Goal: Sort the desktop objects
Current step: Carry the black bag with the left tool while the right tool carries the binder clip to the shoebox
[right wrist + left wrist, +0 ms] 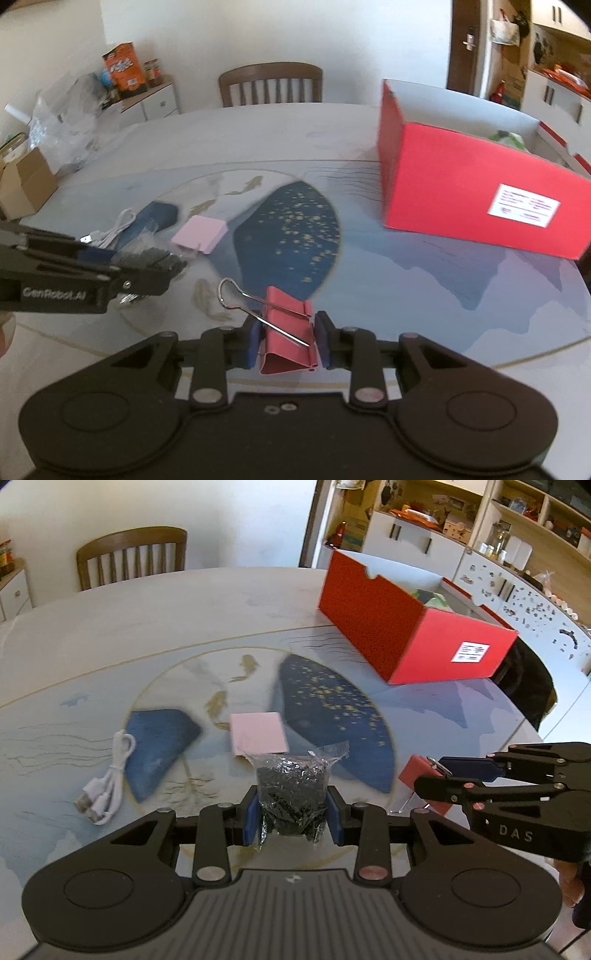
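The left gripper (293, 812) is clamped on a small bag (291, 797), a clear crinkled plastic pouch stuffed with tiny black bits, its sealed top flaring out above the blue pads and its bottom hanging below them. The right gripper (286, 345) is closed on a red clip (290, 332), a folded metal binder clip whose silver wire handles lie back across its body, one loop sticking out toward 10 o'clock. In the left wrist view the clip (419, 775) shows at 3 o'clock from the bag, near it. On the table (184, 609), which carries a painted blue-and-gold pattern, a pink pad (258, 733) lies flat at 12 o'clock just beyond the bag, and a coiled white cable (107, 786) lies at 9 o'clock, well apart from it. A red box (402, 635), open-topped with a white label on its end, stands at 1 o'clock, far across the table; something greenish shows inside, too blurred to name.
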`<state>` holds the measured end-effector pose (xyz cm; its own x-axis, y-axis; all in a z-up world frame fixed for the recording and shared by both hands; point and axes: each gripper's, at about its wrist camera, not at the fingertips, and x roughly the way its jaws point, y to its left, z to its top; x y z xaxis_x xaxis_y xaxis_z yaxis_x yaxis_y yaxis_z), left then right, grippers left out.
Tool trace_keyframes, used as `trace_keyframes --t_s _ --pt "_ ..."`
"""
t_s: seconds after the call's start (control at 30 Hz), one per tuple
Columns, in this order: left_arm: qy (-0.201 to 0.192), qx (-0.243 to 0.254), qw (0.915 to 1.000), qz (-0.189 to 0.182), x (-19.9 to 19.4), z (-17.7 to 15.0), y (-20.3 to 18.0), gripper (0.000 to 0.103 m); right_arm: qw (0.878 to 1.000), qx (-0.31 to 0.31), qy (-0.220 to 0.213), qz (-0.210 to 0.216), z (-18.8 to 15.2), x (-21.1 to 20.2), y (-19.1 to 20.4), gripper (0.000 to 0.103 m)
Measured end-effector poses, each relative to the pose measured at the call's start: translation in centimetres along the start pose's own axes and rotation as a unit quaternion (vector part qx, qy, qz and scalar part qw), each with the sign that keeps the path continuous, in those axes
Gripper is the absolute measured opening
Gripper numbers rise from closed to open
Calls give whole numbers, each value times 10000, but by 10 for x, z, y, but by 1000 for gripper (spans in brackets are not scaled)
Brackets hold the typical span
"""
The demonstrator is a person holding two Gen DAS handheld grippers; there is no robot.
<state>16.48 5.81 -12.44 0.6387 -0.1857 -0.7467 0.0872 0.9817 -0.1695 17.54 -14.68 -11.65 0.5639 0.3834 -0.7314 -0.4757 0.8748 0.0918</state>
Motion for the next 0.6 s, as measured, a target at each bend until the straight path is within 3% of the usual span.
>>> trace_keyframes --t_s 0.33,0.6 --pt "-39 64 9996 -268 -7 16 -35 35 9988 410 -114 -238 4 -28 -37 30" --pt "-295 173 9982 -484 -17 43 -69 35 9967 600 -402 -378 22 -60 -68 30"
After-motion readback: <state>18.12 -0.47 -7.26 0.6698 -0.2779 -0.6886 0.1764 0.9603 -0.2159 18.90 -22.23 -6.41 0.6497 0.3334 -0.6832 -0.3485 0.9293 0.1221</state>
